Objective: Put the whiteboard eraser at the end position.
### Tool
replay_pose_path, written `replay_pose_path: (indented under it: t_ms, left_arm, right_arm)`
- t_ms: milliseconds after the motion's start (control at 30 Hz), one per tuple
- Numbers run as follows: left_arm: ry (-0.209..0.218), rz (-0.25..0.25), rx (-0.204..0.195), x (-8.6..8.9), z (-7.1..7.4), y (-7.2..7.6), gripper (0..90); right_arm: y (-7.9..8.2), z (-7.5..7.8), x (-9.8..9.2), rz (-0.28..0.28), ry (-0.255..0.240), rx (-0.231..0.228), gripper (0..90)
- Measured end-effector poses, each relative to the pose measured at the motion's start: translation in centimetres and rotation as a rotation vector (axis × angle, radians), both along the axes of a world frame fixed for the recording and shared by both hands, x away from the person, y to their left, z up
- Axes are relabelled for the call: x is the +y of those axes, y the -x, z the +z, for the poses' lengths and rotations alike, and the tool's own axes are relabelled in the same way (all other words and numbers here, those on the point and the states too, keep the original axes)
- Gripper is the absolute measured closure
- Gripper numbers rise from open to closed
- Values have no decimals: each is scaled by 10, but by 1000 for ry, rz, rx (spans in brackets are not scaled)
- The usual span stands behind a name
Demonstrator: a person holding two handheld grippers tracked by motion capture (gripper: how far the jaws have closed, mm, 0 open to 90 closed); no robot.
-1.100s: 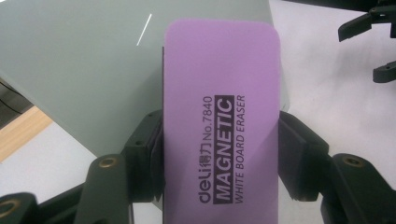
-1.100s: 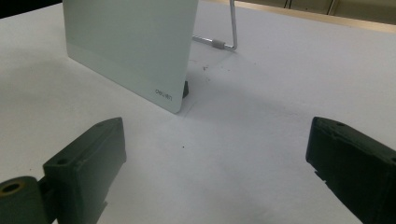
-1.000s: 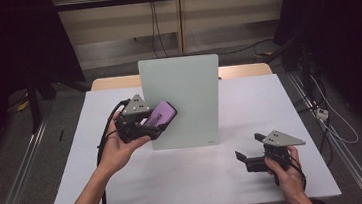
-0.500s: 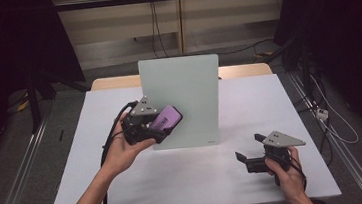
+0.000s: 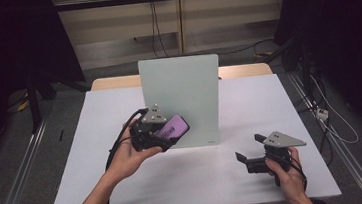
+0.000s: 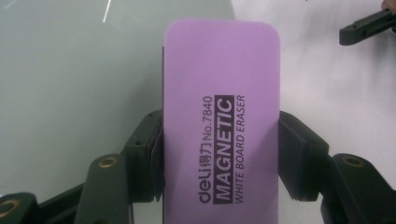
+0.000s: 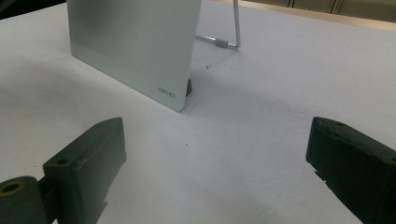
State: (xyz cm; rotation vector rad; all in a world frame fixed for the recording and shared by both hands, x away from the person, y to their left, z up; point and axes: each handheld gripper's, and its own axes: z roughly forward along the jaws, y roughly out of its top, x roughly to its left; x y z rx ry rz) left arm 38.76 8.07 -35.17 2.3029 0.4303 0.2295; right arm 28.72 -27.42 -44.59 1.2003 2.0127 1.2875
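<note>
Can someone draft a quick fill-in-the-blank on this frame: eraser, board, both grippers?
1. The left gripper is shut on a flat purple magnetic whiteboard eraser, whose printed label reads MAGNETIC WHITE BOARD ____.
2. The small pale green glass whiteboard stands ____ on the white table, propped by a wire stand behind it.
3. The right gripper has its jaws ____, with nothing between them.

Missing words: ERASER; upright; open

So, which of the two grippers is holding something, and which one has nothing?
The left gripper holds the purple whiteboard eraser, its jaws shut on the eraser's sides, in front of the whiteboard. The right gripper is open, with nothing in it.
</note>
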Motion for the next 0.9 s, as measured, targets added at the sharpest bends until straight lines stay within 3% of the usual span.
replay_pose_path:
  t_ms: [300, 767, 900]
  left_arm:
    - [-36, -40, 41, -8, -9, 2, 409]
    - [-99, -104, 68, -20, -22, 8, 409]
    - [-115, -128, 101, -24, -28, 11, 409]
  right_arm:
    - [0, 0, -1, 2, 1, -2, 51]
    - [0, 0, 0, -3, 4, -2, 51]
    - [1, 1, 0, -5, 5, -1, 51]
